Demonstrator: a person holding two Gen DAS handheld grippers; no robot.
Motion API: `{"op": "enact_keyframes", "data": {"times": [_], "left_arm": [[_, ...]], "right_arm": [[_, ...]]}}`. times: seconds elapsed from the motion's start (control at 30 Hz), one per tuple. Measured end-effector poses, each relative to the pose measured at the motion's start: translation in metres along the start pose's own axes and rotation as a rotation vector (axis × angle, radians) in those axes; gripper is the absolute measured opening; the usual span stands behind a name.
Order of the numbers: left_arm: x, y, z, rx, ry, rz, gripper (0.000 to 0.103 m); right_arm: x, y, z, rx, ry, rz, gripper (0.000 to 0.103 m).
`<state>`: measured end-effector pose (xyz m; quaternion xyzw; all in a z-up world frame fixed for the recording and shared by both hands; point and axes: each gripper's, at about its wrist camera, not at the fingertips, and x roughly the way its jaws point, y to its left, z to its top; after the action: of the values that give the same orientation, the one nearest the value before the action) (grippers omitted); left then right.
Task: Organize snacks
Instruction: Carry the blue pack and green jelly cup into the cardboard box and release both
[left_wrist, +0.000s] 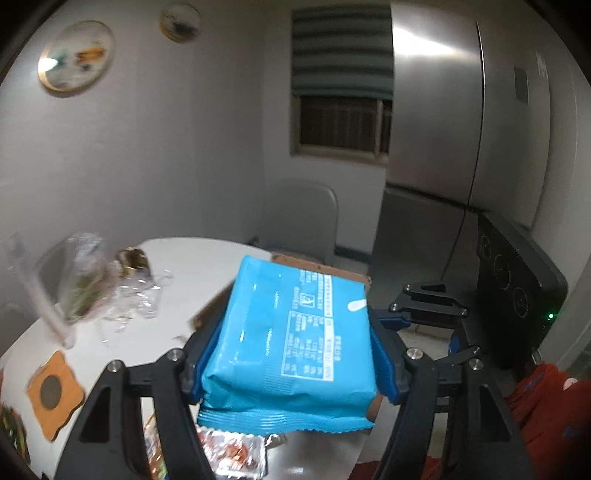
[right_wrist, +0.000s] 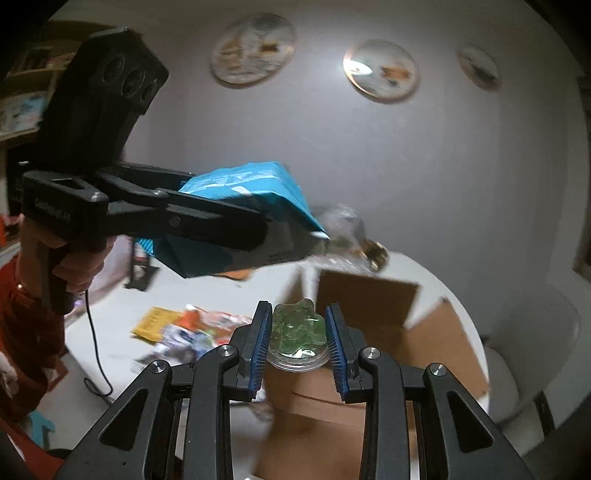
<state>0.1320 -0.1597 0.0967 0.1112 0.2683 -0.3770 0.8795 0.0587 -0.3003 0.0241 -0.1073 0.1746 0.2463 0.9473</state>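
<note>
In the left wrist view, loose snack wrappers (left_wrist: 229, 454) lie at the lower left on the white counter (left_wrist: 192, 266); at centre the left tongs (left_wrist: 291, 354) clamp a blue snack packet (left_wrist: 288, 332) held above it; in the right wrist view the right tongs (right_wrist: 298, 332) at lower centre pinch a small clear tub of green sweets (right_wrist: 297, 332) over an open cardboard box (right_wrist: 428, 339), lower right.
</note>
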Motion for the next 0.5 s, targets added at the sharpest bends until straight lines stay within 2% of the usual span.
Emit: {"op": "enact_keyframes", "data": {"times": [0.1, 0.23, 0.5], "left_arm": [[0.039, -0.002, 0.007, 0.014, 0.071, -0.021, 0.066], [0.086, 0.004, 0.010, 0.007, 0.191, -0.011, 0.066], [0.136, 0.016, 0.000, -0.003, 0.369, 0.031, 0.066]], "right_arm": [[0.007, -0.020, -0.011, 0.030, 0.054, -0.019, 0.025], [0.025, -0.041, -0.023, 0.057, 0.137, -0.005, 0.025], [0.066, -0.063, -0.026, 0.055, 0.277, 0.041, 0.025]]}}
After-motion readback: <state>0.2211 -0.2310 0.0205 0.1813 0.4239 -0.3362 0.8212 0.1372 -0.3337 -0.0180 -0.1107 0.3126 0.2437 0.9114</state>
